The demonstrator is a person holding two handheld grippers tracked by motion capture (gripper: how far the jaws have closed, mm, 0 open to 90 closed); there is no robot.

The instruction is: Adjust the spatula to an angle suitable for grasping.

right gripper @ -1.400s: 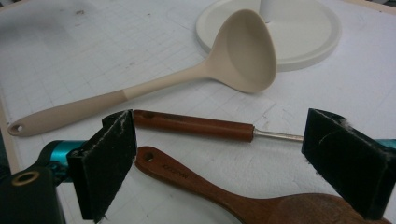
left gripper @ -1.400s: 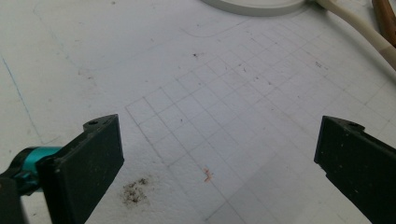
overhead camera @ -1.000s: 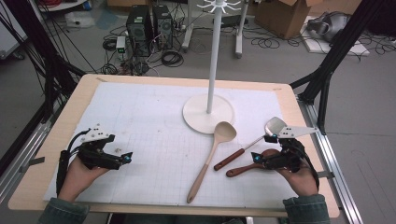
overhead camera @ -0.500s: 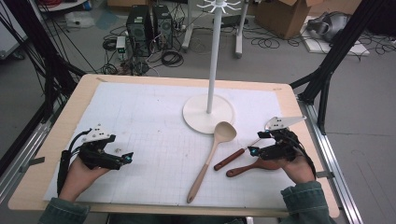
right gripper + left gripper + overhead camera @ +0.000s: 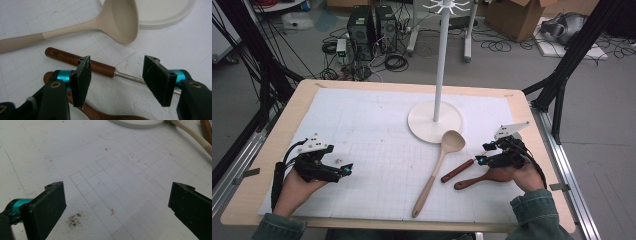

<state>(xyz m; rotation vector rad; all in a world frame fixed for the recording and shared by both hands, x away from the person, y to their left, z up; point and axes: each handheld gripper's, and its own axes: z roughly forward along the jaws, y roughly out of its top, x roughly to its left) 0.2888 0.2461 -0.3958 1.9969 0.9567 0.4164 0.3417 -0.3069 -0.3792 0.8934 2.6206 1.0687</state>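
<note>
Right gripper (image 5: 116,76): we find its jaws partly apart, having just been closing; they straddle the metal shank of the brown-handled utensil (image 5: 80,62) without the pads pressing it.
Utensil position: it lies flat on the white grid mat (image 5: 362,135), between the cream ladle (image 5: 439,165) and a dark wooden spoon (image 5: 482,179), near the stand base (image 5: 419,125).
Left gripper (image 5: 116,202): released, jaws wide over bare mat, nothing between them.
Risk, slip: we judge the thin round shank may roll or squirt out as the pads meet.
Risk, neighbours: the lower jaw sits close above the wooden spoon and could pinch or drag it along.
</note>
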